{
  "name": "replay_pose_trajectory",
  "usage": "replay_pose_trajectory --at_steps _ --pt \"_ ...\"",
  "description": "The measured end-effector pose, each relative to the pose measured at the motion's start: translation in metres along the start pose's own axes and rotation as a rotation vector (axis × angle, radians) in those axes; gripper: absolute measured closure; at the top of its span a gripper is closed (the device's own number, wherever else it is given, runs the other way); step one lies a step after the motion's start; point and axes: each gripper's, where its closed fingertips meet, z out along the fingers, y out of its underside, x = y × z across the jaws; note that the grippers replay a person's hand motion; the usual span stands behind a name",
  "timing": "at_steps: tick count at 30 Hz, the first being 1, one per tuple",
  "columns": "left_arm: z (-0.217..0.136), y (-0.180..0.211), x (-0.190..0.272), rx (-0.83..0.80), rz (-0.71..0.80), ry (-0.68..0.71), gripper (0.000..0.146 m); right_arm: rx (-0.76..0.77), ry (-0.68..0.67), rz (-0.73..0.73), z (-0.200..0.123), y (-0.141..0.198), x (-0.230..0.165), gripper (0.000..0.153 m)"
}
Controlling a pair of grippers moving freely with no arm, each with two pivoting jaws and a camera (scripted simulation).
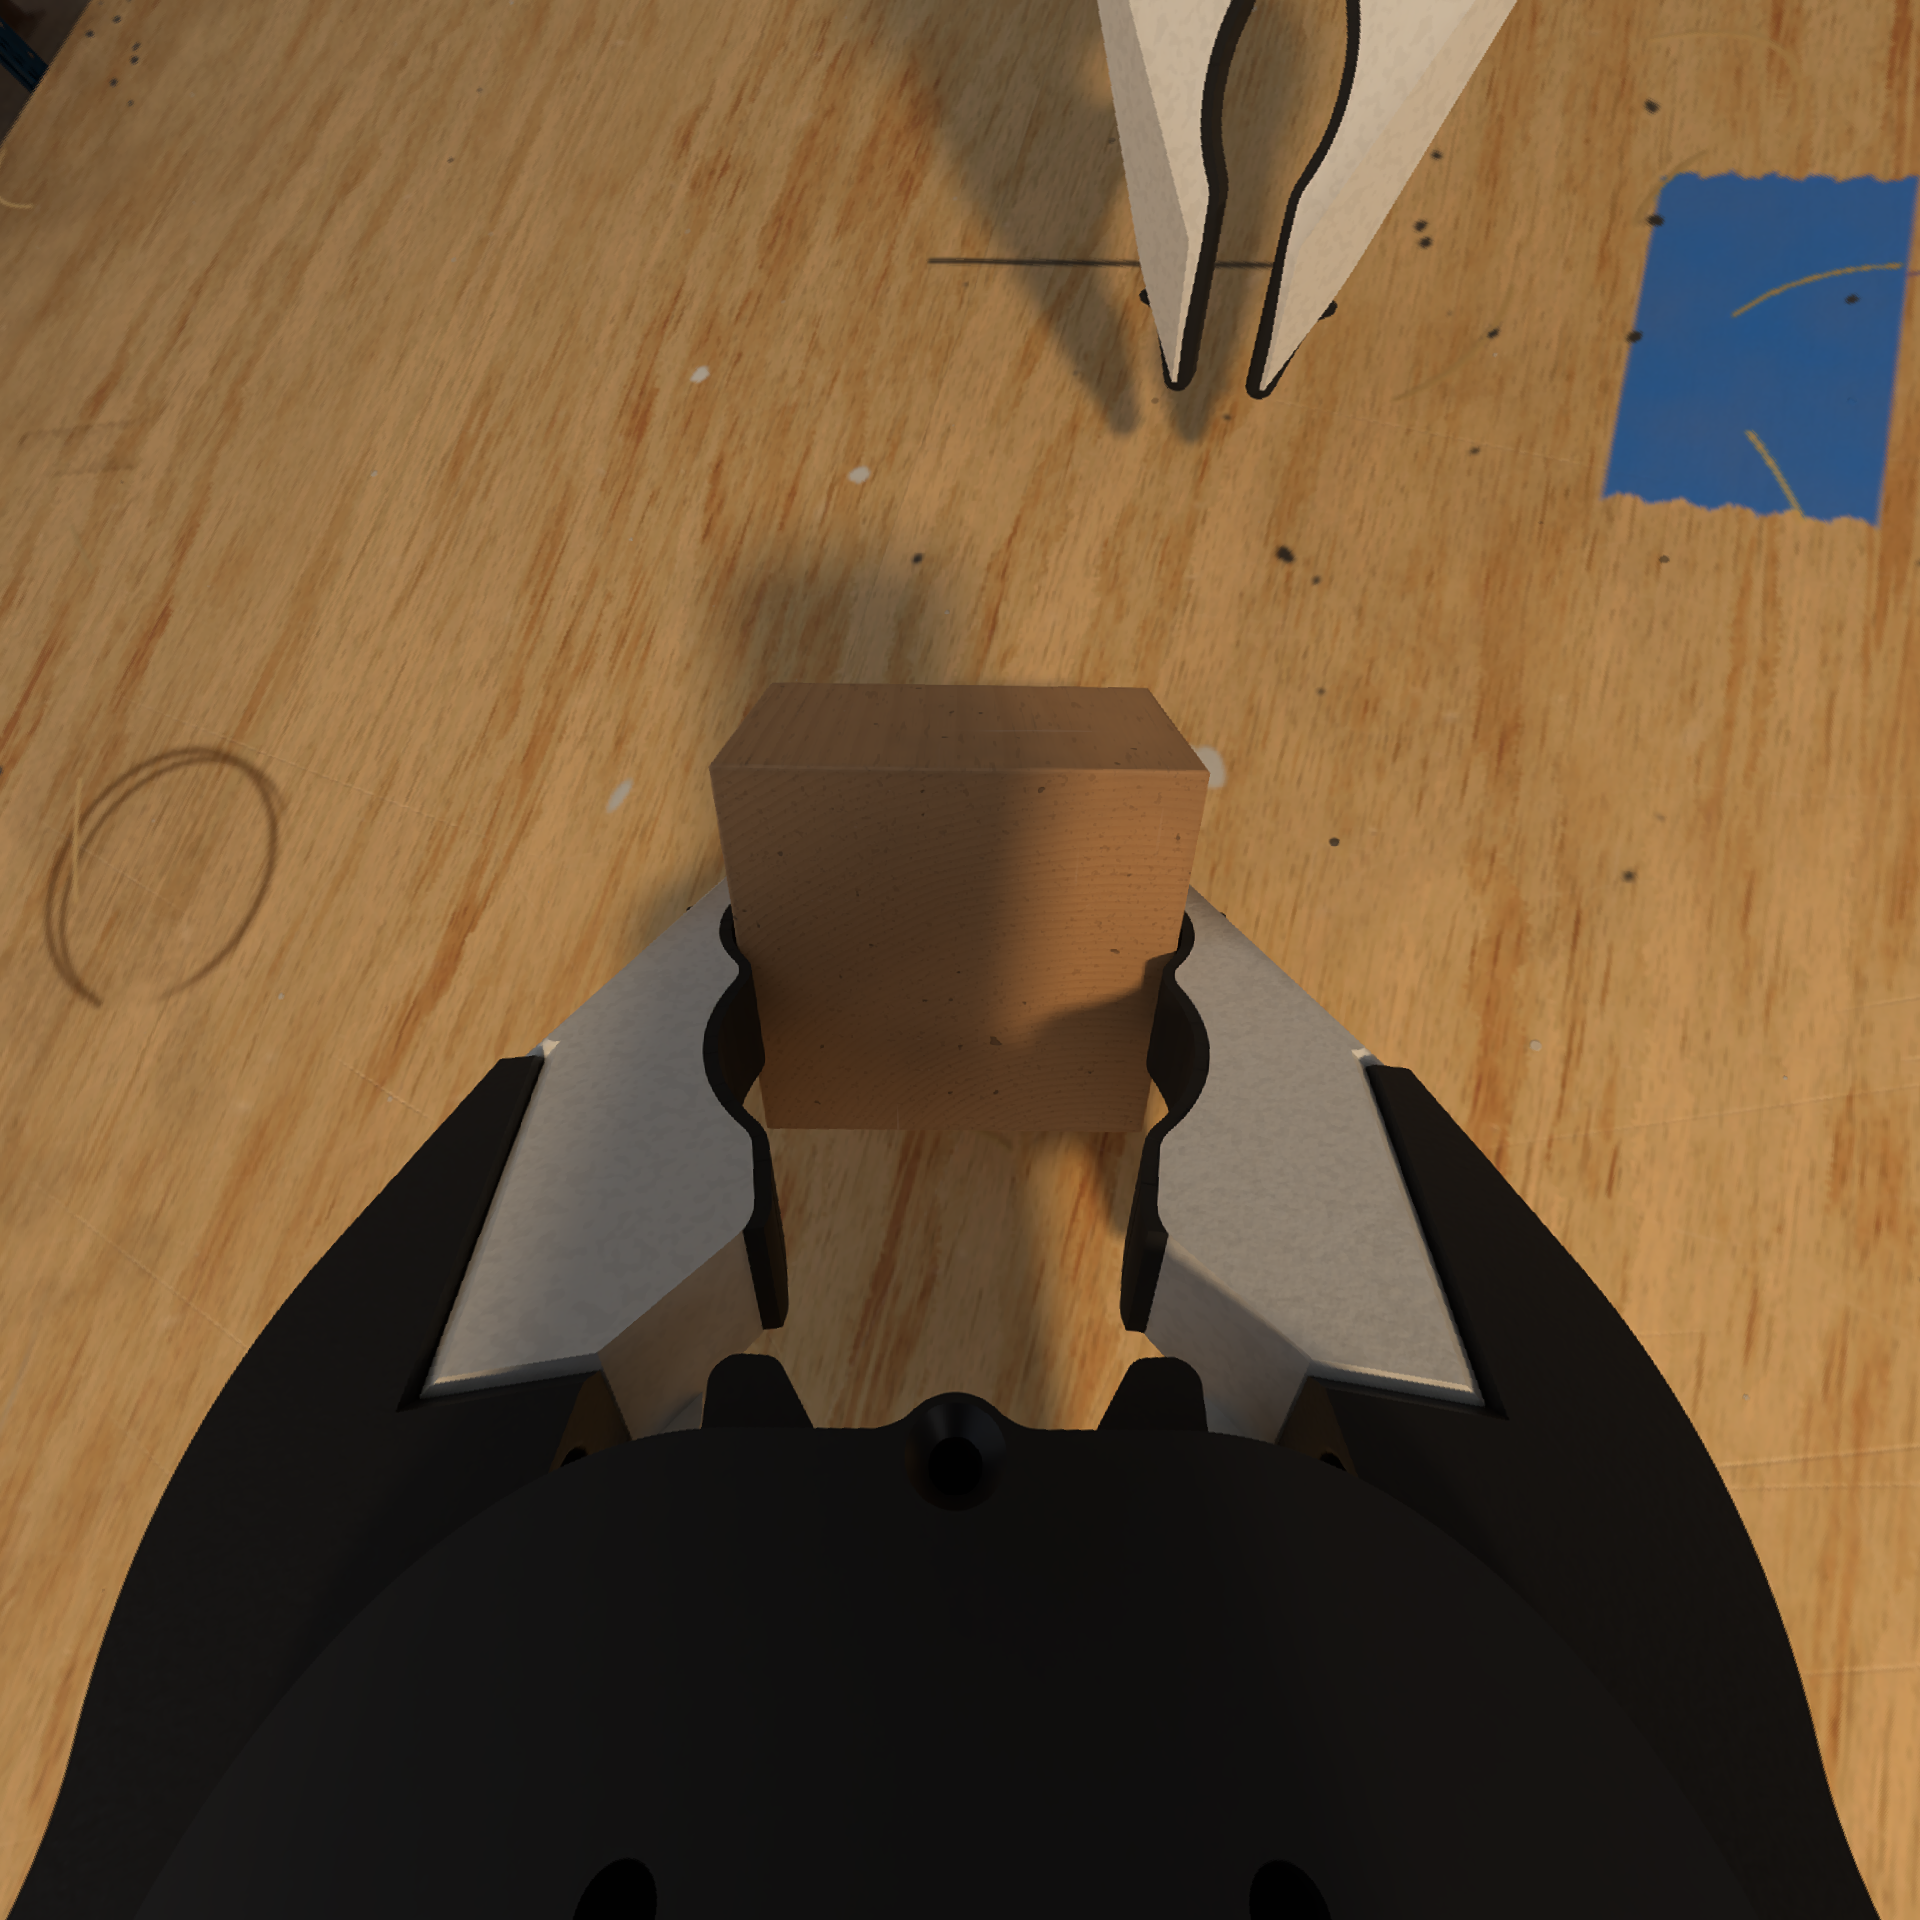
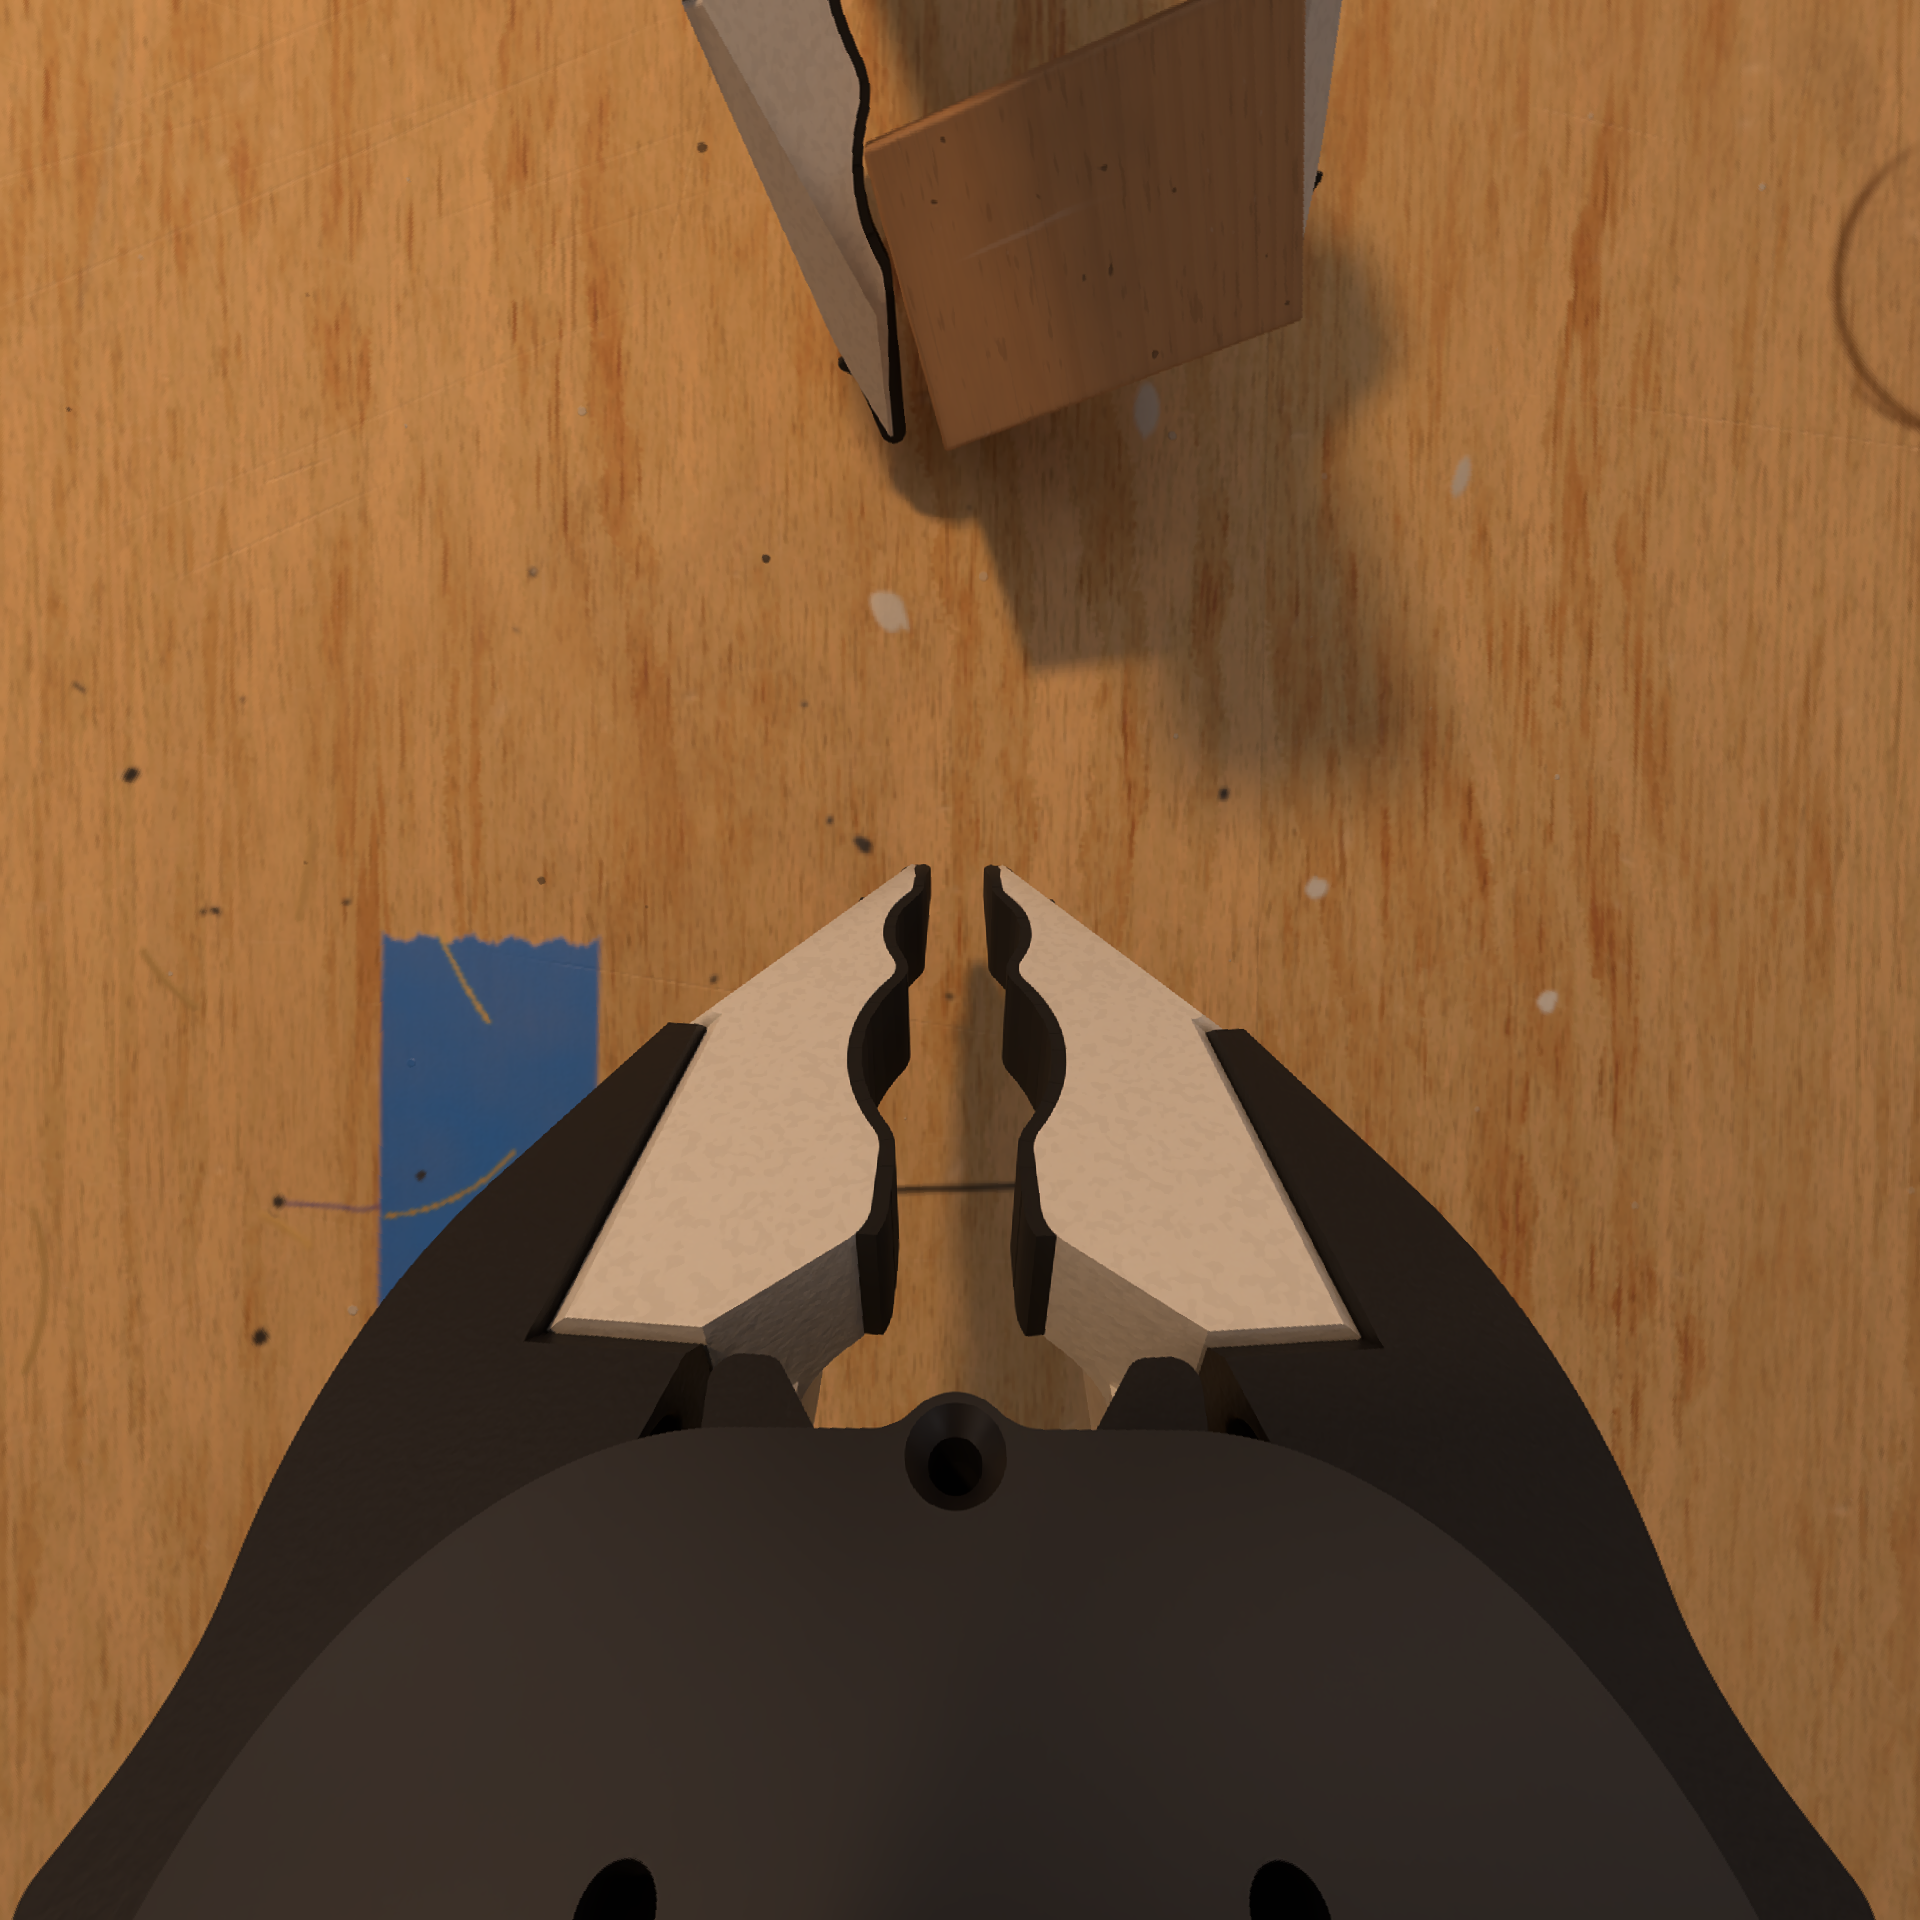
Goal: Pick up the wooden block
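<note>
Here the left gripper (image 1: pixel 956 925) has its two fingers set wide apart, one against each side face of the wooden block (image 1: pixel 961 914), and it holds the block between them. The black pads (image 1: pixel 740 997) bite only the near half of the block, so the far half sticks out past the fingertips. The right wrist view shows the block's shadow lying apart from it on the table (image 2: pixel 312 520), which suggests it is already lifted clear, though how high is hard to judge from these angles.

The right gripper (image 2: pixel 957 878) holds nothing. Its fingers stand nearly together with a narrow slit between them, hovering over bare table well to the far side of the block, with a patch of blue tape (image 2: pixel 488 1070) on the table beside it.

The main risk is the shallow hold. With so much of the block overhanging the tips, a quick tilt or a jerk upward could make it pivot between the pads and slide out forward. The smooth flat faces give little for the wavy pads to key into, so any easing of the squeeze would likely let it drop. A second risk is a sideways swing toward the idle gripper, which could knock the block loose.
</note>
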Motion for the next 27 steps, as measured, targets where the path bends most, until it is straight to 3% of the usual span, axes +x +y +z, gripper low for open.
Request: replay_pose_trajectory --at_steps 15,27 --pt "-0.003 0.001 0.0 0.002 -0.001 0.01 0.071 0.226 0.081 -0.084 -0.008 -0.011 -0.002 0.145" --pt "-0.004 0.002 0.0 0.002 0.002 0.013 0.071 0.086 0.048 -0.128 0.006 -0.009 0.004 0.153"
